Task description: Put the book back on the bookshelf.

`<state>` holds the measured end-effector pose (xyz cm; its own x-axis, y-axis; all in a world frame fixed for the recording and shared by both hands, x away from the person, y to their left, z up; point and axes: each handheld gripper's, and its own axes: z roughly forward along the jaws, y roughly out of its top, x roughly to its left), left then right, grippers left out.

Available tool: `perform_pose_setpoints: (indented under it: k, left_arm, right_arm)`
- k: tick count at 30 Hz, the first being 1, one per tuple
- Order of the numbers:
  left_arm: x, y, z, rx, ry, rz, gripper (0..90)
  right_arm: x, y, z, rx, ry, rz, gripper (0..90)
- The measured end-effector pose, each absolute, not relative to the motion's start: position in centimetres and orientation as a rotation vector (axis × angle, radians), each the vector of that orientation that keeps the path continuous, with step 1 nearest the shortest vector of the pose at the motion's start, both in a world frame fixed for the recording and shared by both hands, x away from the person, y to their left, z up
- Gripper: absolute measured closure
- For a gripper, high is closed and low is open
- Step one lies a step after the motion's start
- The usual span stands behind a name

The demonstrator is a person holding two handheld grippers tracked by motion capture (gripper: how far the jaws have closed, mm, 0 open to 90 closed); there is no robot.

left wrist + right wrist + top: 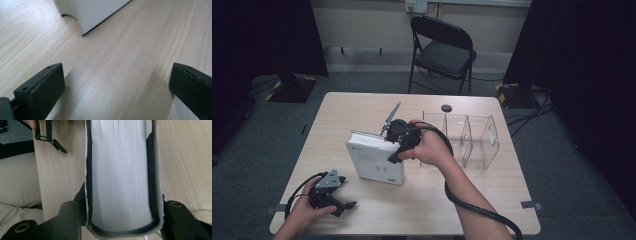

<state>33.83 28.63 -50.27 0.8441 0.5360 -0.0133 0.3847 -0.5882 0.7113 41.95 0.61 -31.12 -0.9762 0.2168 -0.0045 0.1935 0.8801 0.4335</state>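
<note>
A thick white book (374,161) stands upright on the light wooden table (472,200), near its middle. From above, my right gripper (388,150) straddles the book's top edge, one jaw on each cover. In the right gripper view the page edges of the book (120,170) run between the two black jaws, and my right gripper (120,220) presses on both covers. My left gripper (346,191) rests low at the table's front left, apart from the book. Its jaws (117,85) stand wide open over bare wood, with a corner of the book (95,12) ahead.
A clear acrylic divider box (467,137) with several compartments stands just right of the right hand. A small black disc (446,108) lies behind it. A black folding chair (444,50) stands beyond the table's far edge. The right gripper's cable (472,207) trails across the front.
</note>
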Motion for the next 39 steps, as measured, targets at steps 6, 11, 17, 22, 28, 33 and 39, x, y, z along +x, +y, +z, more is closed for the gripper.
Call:
perform_pose_setpoints:
  k: [6,11,17,22,28,33,39]
  left_arm:
    - [33.8,28.6,-50.3,2.270,0.666,0.260,0.0]
    - [33.8,28.6,-50.3,2.270,0.666,0.260,0.0]
    - [33.8,28.6,-50.3,2.270,0.666,0.260,0.0]
    - [33.8,28.6,-50.3,2.270,0.666,0.260,0.0]
    - [33.8,28.6,-50.3,2.270,0.666,0.261,0.0]
    - [33.8,28.6,-50.3,2.269,0.666,0.260,0.0]
    - [33.8,28.6,-50.3,2.270,0.666,0.260,0.0]
  right_arm:
    - [41.5,-0.1,-31.1,0.347,2.990,0.667,50.5]
    - [41.8,0.2,-31.0,0.398,3.002,0.660,47.3]
    - [42.0,1.4,-31.0,0.409,2.988,0.621,39.3]
    - [42.7,3.2,-32.1,0.466,3.007,0.544,37.2]
    - [43.0,4.0,-32.5,0.435,3.022,0.509,42.0]
    - [42.8,4.3,-32.6,0.362,3.019,0.484,44.0]
    - [42.8,4.3,-32.6,0.389,3.028,0.484,47.3]
